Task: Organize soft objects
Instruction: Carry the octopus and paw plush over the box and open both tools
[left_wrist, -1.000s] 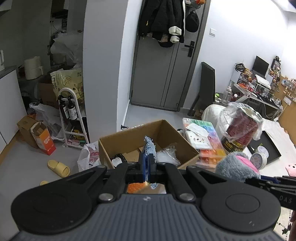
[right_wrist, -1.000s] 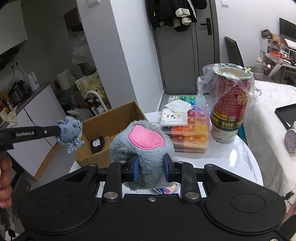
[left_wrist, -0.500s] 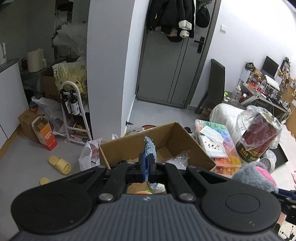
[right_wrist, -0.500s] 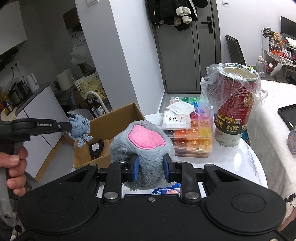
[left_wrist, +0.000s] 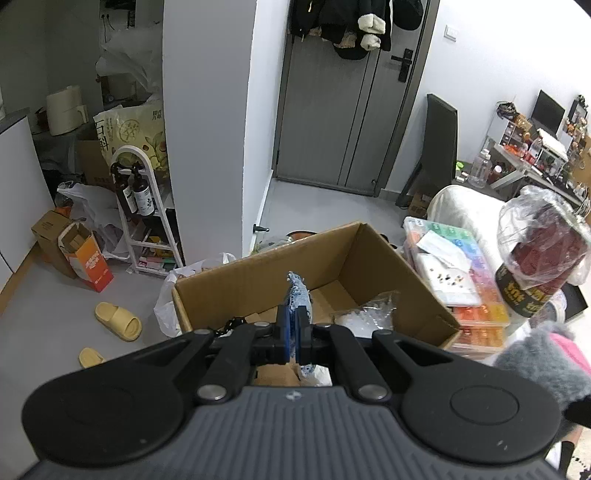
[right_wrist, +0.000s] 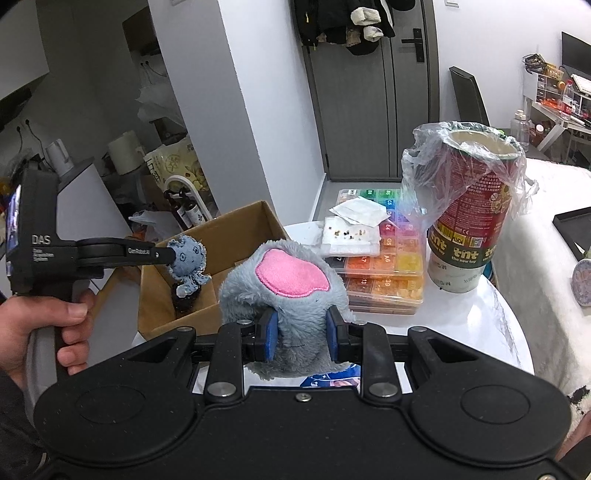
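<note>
My left gripper (left_wrist: 294, 334) is shut on a small blue octopus plush (left_wrist: 299, 295), seen edge-on and hanging over the open cardboard box (left_wrist: 384, 258). From the right wrist view that same blue octopus plush (right_wrist: 186, 264) dangles from the left gripper (right_wrist: 170, 254) above the cardboard box (right_wrist: 243, 229). My right gripper (right_wrist: 301, 338) is shut on a grey furry plush with a pink patch (right_wrist: 288, 280), held above the white table (right_wrist: 461, 325). The grey plush (left_wrist: 543, 354) also shows at the right edge of the left wrist view.
A stack of colourful bead organisers (right_wrist: 384, 273) and a red tin wrapped in plastic (right_wrist: 469, 206) stand on the table. Inside the box lie a clear plastic bag (left_wrist: 365, 314) and a dark item (right_wrist: 184, 301). Yellow slippers (left_wrist: 118, 321) and an orange carton (left_wrist: 88, 266) sit on the floor.
The left gripper has carried the blue octopus plush rightward and down, from beside the box to over its opening. The right gripper with the grey plush has stayed put.
</note>
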